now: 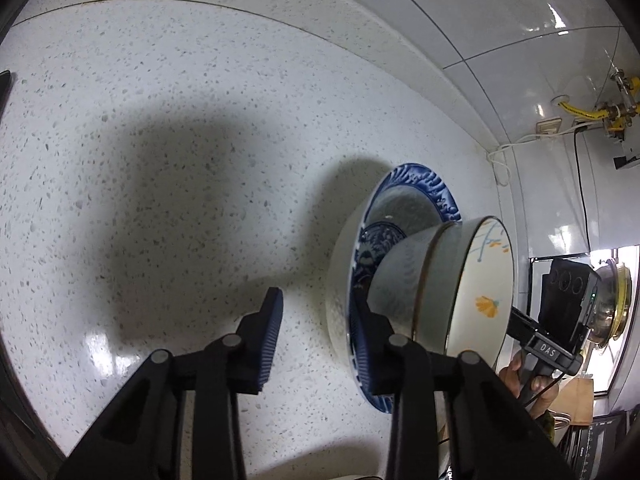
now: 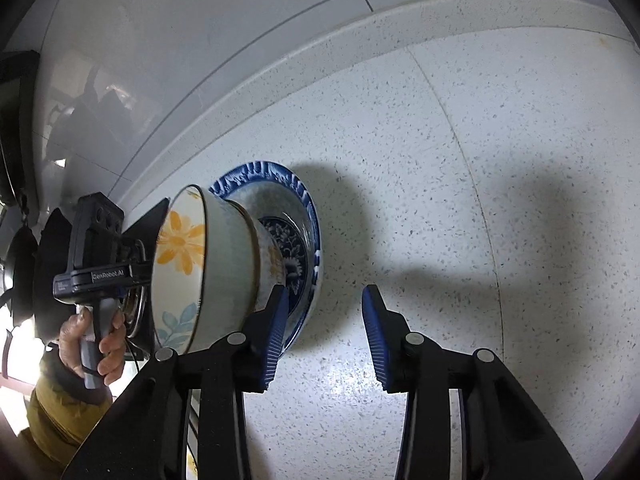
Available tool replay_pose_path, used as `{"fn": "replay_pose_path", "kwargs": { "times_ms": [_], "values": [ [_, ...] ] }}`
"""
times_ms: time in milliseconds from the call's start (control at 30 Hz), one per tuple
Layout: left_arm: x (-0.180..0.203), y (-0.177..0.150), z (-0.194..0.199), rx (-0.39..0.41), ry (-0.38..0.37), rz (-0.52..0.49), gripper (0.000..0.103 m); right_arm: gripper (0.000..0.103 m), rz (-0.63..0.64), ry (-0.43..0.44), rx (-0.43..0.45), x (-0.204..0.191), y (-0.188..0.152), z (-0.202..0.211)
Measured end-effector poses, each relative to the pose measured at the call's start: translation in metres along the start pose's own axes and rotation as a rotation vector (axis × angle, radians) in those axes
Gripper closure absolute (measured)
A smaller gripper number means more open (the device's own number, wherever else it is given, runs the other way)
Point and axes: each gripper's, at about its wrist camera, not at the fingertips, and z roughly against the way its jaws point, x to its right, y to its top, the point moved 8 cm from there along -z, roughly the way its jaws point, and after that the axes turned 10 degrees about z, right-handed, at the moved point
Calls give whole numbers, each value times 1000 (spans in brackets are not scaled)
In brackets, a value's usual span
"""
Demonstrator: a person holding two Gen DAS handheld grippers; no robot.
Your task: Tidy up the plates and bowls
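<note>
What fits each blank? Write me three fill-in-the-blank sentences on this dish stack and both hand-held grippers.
1. The plate under the stacked bowls has a rim coloured ____.
2. The flowers painted inside the top bowl are ____.
3. The left hand-held gripper and the right hand-held gripper both have their jaws ____, holding nothing.

Missing words: blue; orange; open
</note>
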Motion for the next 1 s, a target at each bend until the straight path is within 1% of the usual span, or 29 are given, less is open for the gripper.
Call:
{"fn": "replay_pose_path", "kwargs": {
  "times_ms": [200,267,367,500,567,600,633,700,767,833,900,1000],
  "values": [
    [1,2,-6,-18,0,-3,72,69,-11,9,-45,-2,1,-25],
    [3,4,-8,-20,-6,-8,72,78,-16,10,-56,-1,1,-30],
    [6,8,-10,-19,-4,-19,72,84,-19,35,-72,-3,3,-35],
    [10,15,-13,-38,-21,-20,72,84,-7,42,-105,-3,7,-42],
    [11,16,-15,-50,-29,-25,72,84,-10,64,-123,-2,9,-44],
    [12,16,-17,-67,-45,-24,72,84,-16,78,-134,-2,10,-46],
    [12,16,-18,-73,-52,-22,72,87,-20,87,-145,0,11,-47],
    [13,17,-19,-80,-62,-21,73,88,-34,113,-169,3,13,-52],
    [11,17,-21,-96,-72,-16,76,89,-30,130,-198,4,15,-59],
    [11,13,-26,-122,-84,-13,84,90,-27,138,-216,3,17,-63],
    [14,11,-28,-121,-96,-11,89,90,-43,150,-221,3,21,-70],
    [14,12,-30,-109,-94,4,89,91,-57,158,-224,5,23,-73]
  ]
}}
